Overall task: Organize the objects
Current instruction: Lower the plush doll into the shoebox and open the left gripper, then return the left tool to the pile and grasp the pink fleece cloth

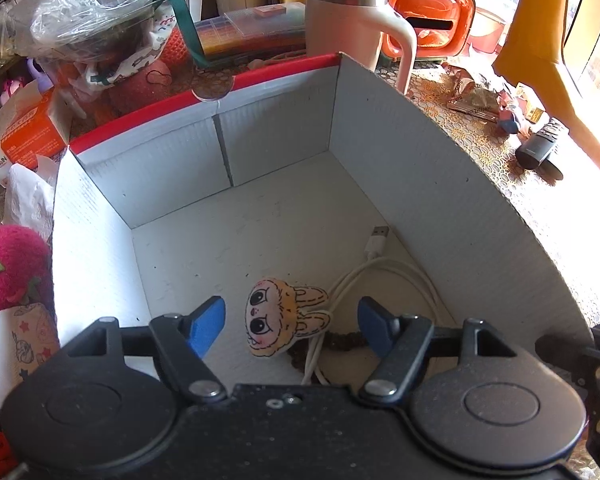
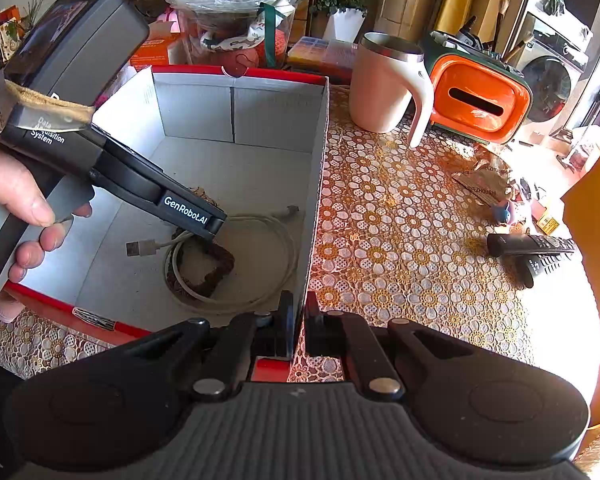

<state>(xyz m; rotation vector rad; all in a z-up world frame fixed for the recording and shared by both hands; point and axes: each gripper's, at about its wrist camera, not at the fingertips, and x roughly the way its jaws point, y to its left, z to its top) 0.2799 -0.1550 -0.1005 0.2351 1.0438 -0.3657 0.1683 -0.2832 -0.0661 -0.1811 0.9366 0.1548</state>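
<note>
Over the box [image 1: 420, 152], left claw [image 1: 291, 322] angled down, open, right claw [image 2: 299, 322] clamping its wall

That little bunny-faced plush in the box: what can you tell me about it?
The bunny plush is a small, flat, soft fabric charm, pale orange with a cream face, big black eyes, pink cheeks and two stitched ears pointing right. It lies on the white floor of the cardboard box, beside a white USB cable and a dark brown loop. It sits between the open blue pads of the left tongs, which do not touch it.
</note>
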